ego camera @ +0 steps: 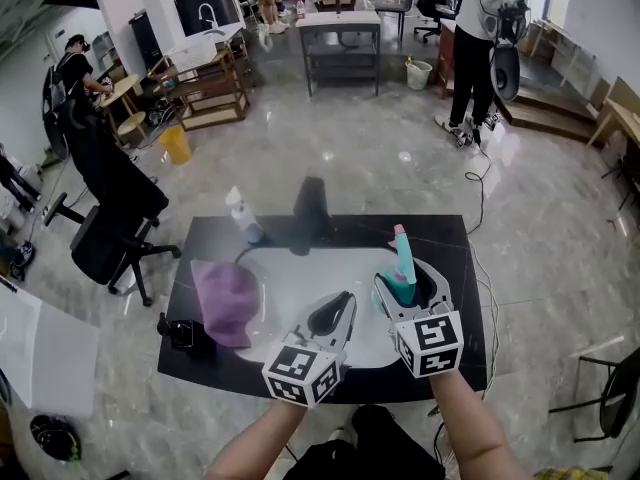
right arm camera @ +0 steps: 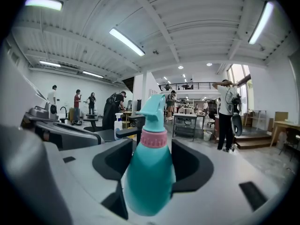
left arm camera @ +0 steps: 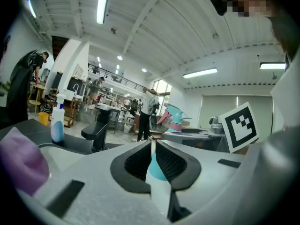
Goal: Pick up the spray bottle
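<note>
Teal plastic spray bottle with pink collar [right arm camera: 151,172] clamped upright in right gripper [ego camera: 408,288], near dark counter's [ego camera: 455,243] right edge. Risk of slippage on rounded, slick body. Left gripper [ego camera: 338,308] narrow, empty.

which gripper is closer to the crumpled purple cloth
Left. The left gripper hangs just right of the crumpled purple cloth, apart from it, fingers shut. The right gripper is farther right, holding the teal plastic spray bottle.
</note>
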A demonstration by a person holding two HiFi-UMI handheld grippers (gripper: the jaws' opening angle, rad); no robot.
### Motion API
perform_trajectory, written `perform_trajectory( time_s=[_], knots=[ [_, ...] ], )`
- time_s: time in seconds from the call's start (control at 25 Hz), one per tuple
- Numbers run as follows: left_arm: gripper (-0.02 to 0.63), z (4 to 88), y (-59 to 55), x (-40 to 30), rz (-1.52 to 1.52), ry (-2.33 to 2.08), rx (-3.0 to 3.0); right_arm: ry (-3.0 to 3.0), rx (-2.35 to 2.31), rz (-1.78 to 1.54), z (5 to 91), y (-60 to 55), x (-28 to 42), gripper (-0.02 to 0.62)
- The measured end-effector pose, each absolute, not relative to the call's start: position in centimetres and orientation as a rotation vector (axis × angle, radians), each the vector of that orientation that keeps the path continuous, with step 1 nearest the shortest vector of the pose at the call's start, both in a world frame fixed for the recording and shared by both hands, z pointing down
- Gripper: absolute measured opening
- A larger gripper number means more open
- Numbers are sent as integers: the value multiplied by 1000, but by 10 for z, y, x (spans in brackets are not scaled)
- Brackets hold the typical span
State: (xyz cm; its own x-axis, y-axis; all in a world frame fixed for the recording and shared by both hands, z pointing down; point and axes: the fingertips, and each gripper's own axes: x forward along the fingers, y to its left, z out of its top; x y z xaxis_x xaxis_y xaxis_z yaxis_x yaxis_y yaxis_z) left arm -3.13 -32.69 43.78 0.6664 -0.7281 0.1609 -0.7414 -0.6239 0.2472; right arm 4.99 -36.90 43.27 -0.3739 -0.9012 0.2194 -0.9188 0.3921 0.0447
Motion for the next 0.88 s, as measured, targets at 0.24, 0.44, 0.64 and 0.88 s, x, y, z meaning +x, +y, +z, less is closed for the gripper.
perform_trajectory(
  time_s=[0.24, 0.44, 0.64, 0.88],
  knots=[
    [8, 434, -292, -38, 66, -1154, 2610, -2433, 1643, 137, 429, -332, 49, 247],
    [8, 432, -266, -47, 68, -1144, 2628, -2428, 1657, 158, 430, -302, 43, 248],
    [8, 429, -237, -57, 73, -1126, 2644, -2424, 1678, 168, 426, -271, 36, 248],
    [8, 427, -206, -66, 68, -1097, 2651, -2408, 1698, 187, 423, -230, 31, 249]
  ],
)
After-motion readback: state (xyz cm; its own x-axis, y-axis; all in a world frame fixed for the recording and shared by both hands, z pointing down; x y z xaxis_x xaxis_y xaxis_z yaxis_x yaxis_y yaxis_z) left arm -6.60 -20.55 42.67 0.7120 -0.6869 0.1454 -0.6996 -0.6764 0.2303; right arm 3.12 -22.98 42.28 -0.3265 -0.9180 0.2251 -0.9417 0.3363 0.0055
